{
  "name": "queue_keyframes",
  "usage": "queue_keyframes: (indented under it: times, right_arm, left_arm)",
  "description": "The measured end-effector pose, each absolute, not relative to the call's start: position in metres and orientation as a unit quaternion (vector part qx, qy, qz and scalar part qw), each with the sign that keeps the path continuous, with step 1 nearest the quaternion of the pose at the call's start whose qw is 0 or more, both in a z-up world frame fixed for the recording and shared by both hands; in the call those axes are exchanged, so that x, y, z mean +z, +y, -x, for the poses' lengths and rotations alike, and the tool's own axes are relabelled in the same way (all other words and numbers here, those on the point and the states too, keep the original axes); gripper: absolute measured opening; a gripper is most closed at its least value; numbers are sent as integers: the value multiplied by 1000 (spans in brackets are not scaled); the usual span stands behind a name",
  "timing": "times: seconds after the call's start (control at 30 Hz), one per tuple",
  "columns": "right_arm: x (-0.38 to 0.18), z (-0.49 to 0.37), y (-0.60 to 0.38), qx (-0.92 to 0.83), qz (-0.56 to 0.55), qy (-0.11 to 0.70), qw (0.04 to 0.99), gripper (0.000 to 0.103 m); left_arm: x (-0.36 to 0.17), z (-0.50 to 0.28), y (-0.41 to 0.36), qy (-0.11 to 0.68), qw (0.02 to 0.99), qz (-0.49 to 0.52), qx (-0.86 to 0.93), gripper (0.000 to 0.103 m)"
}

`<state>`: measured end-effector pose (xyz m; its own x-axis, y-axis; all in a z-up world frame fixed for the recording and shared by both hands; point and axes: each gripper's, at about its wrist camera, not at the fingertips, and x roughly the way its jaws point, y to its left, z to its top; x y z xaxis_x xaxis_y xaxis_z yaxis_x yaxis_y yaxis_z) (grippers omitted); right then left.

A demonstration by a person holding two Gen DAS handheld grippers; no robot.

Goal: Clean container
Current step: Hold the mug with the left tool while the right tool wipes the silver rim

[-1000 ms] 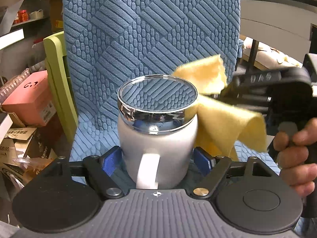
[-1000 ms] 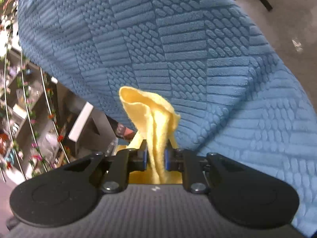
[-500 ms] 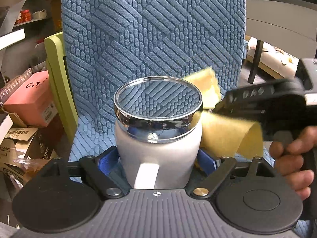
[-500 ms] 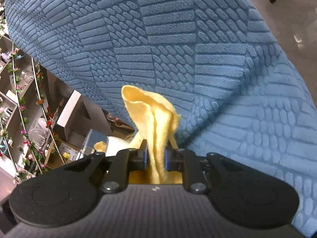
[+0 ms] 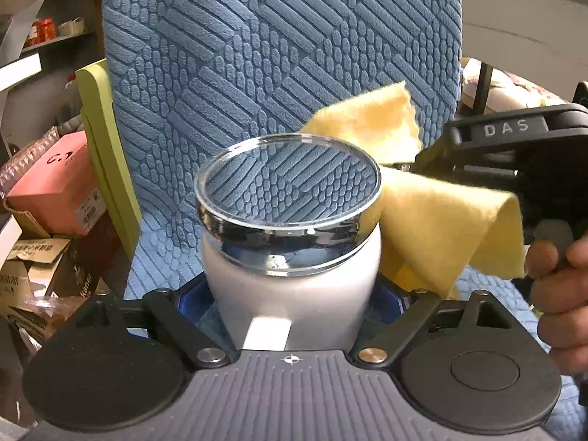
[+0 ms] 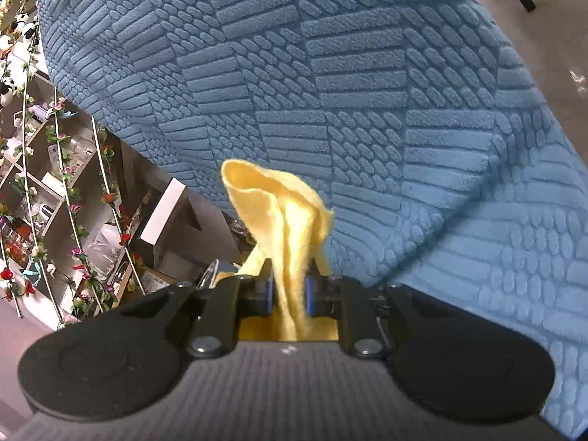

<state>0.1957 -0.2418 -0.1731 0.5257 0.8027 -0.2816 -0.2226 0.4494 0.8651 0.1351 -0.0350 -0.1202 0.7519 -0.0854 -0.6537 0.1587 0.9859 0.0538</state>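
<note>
Yellow cloth (image 5: pixel 441 220) swung back up beside the chrome lid (image 5: pixel 288 198); right hand-held gripper (image 6: pixel 288 290) pinches it, left hand-held gripper (image 5: pixel 294 294) clamps the white jar (image 5: pixel 294 279); wiping mid-course, cleanliness unreadable.

The right gripper (image 6: pixel 288 292) pinches a folded yellow cloth (image 6: pixel 283 213) between its blue pads (image 6: pixel 309 291), the fabric standing up in a loose loop. Behind it spreads a blue textured cover (image 6: pixel 367 92). At left stand shelves (image 6: pixel 47 169) hung with flower garlands (image 6: pixel 75 198).
</note>
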Motion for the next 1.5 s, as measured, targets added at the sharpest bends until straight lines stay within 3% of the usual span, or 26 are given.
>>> queue_keyframes:
  times: [0.13, 0.4, 0.6, 0.77, 0.97, 1.13, 1.37, 1.5]
  right_arm:
    - [-189, -199, -239, 303, -385, 395, 777, 18]
    - [-174, -194, -252, 330, -410, 359, 771, 18]
    - [-178, -199, -245, 320, -386, 389, 773, 18]
    - [-152, -195, -242, 372, -390, 354, 765, 18]
    - [-172, -202, -238, 328, -352, 416, 772, 18]
    - [-157, -198, -250, 359, -379, 387, 760, 18]
    - [-183, -202, -244, 334, -353, 442, 754, 18]
    - [-176, -204, -251, 359, -379, 416, 745, 18]
  left_arm:
    - [-126, -142, -37, 346, 935, -56, -61, 92]
    - [-126, -145, -29, 341, 934, -63, -89, 91]
    - [-120, -143, -20, 342, 928, -74, -130, 91]
    - [-117, -141, -15, 345, 920, -87, -165, 90]
    - [-116, -137, -20, 357, 903, -116, -207, 90]
    - [-115, -133, -25, 367, 887, -140, -242, 90]
    - [-120, -135, -26, 375, 884, -128, -247, 91]
    - [-121, -132, -28, 371, 889, -123, -240, 91]
